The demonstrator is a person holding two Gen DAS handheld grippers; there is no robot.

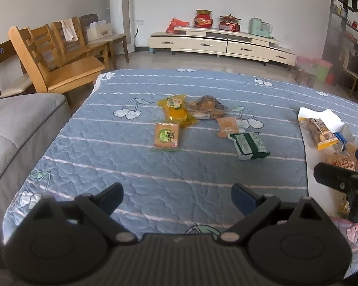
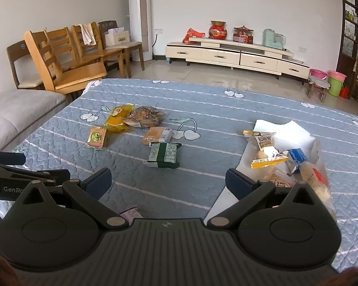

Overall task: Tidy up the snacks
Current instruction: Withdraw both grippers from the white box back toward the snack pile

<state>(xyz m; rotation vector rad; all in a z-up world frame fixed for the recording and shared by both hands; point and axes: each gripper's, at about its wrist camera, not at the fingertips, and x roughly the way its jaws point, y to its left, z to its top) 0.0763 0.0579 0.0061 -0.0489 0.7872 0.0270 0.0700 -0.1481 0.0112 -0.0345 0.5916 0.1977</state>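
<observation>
Five snack packs [image 2: 164,155] loose mid-quilt [image 2: 226,109]. More snacks in box [image 2: 281,128] to their right. Sofa [image 2: 16,109] left of quilt, chairs [image 2: 66,54] behind it, cabinet [image 2: 236,54] along far wall.

My right gripper [image 1: 350,166] is cut off by the left view's right edge, so its jaws can't be judged there. My left gripper [image 2: 19,166] is cut off by the right view's left edge. The bag [image 2: 317,178] of snacks is partly hidden behind my finger [image 2: 238,183]. Print on the green pack [image 2: 164,155] is too small to read.
</observation>
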